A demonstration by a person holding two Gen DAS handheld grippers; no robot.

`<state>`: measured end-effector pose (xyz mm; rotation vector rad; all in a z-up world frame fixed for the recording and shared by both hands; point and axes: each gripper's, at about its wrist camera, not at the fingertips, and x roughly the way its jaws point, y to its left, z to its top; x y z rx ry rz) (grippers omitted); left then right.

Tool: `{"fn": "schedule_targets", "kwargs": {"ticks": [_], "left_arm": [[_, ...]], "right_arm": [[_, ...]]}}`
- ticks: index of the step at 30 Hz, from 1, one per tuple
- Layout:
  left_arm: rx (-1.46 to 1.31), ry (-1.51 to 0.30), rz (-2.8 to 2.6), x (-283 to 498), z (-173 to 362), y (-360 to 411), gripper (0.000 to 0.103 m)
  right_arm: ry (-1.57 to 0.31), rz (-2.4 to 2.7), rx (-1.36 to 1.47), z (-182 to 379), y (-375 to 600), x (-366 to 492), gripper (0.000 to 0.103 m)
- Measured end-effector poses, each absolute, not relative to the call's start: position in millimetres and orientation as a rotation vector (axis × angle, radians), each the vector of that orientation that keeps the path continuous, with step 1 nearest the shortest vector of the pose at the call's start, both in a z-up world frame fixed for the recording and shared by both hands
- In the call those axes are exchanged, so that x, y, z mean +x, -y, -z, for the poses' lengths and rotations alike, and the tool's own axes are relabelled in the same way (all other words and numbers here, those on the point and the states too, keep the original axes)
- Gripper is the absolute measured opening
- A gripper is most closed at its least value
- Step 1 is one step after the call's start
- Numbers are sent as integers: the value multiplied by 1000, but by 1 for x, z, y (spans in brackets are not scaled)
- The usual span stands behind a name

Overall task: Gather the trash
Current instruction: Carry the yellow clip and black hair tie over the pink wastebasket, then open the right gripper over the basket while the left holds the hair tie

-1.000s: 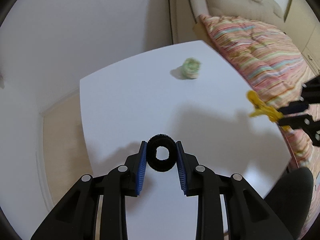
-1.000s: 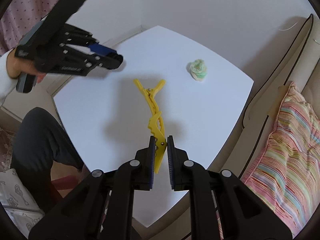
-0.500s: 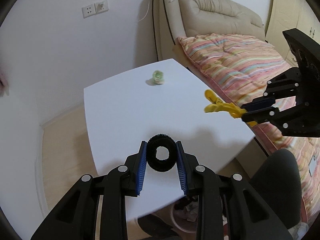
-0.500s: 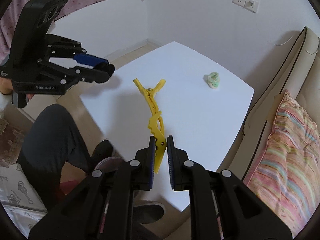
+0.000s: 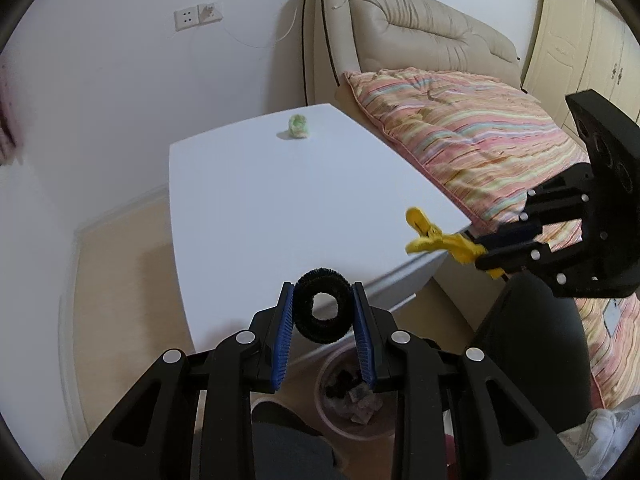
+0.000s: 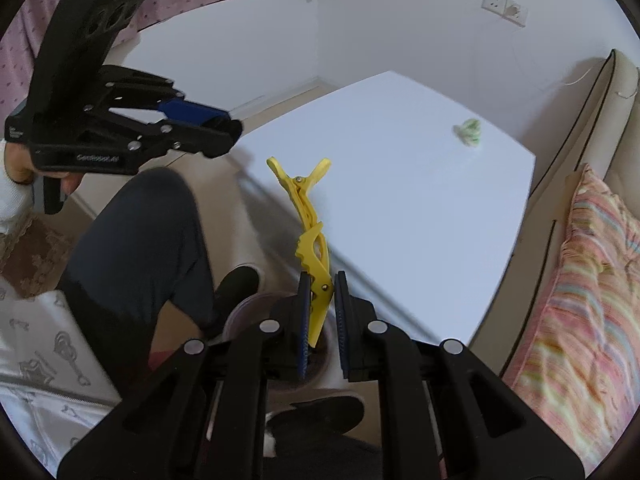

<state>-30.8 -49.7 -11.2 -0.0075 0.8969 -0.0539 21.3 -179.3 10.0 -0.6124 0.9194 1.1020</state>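
Note:
My left gripper (image 5: pixel 323 309) is shut on a black fuzzy ring (image 5: pixel 323 306), held above the near edge of the white table (image 5: pixel 280 200). Below it on the floor stands a pink waste bin (image 5: pixel 354 394) with scraps inside. My right gripper (image 6: pixel 322 292) is shut on a yellow hair clip (image 6: pixel 310 216), which sticks out forward past the table's near edge. That clip (image 5: pixel 438 236) and the right gripper (image 5: pixel 486 250) also show at the right of the left wrist view. A crumpled green-and-white wad (image 5: pixel 298 126) lies on the far part of the table; the same wad (image 6: pixel 468 131) shows in the right wrist view.
A beige sofa (image 5: pixel 420 48) with a striped quilt (image 5: pixel 480 136) flanks the table. The person's dark-trousered legs (image 6: pixel 140 232) and shoes (image 6: pixel 236 284) are beside the bin. A patterned white cushion (image 6: pixel 40 340) lies at the left. Wall sockets (image 5: pixel 198 18) sit on the white wall.
Both grippers have drawn back from over the table toward its near edge, carrying the ring and the clip. The bin and the person's legs have come into view below.

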Motion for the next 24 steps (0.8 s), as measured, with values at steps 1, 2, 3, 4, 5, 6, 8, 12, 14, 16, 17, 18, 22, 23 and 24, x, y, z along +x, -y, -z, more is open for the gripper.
{"fn": "schedule_targets", "kwargs": {"ticks": [1, 2, 3, 4, 5, 6, 8, 12, 14, 16, 17, 18, 22, 23, 24], "left_arm": [[-13, -900, 57, -35, 14, 50, 28], [-15, -901, 59, -37, 14, 51, 28], [-14, -903, 58, -40, 16, 52, 28], [-12, -905, 56, -43, 17, 52, 28], [-18, -906, 57, -47, 18, 52, 28], [-25, -906, 57, -50, 19, 52, 28], [-36, -903, 54, -55, 19, 50, 28], [-42, -896, 54, -61, 16, 48, 28], [-43, -891, 51, -62, 14, 47, 28], [-45, -889, 52, -63, 13, 47, 28], [-46, -890, 54, -62, 13, 46, 28], [-46, -891, 55, -63, 13, 46, 28], [-43, -899, 76, -65, 14, 49, 28], [-43, -900, 86, -65, 14, 51, 28], [-42, -900, 90, -65, 15, 52, 28]], "right_arm": [[-925, -1107, -616, -7, 179, 16, 11], [-929, -1109, -617, -5, 179, 13, 11], [-937, -1116, -614, -3, 179, 8, 11], [-943, -1123, -609, -1, 179, 4, 11], [-951, -1129, -606, 2, 179, 0, 11], [-960, -1134, -605, 6, 178, -3, 11], [-975, -1141, -602, 11, 177, -7, 11], [-997, -1160, -591, 20, 175, -13, 12], [-1000, -1171, -588, 22, 174, -14, 14], [-994, -1162, -587, 23, 172, -13, 49], [-991, -1156, -577, 24, 173, -10, 61], [-983, -1149, -557, 22, 174, -9, 74], [-973, -1140, -506, 18, 177, -5, 92], [-977, -1138, -497, 17, 178, -4, 93], [-983, -1133, -486, 17, 180, -3, 96]]}}
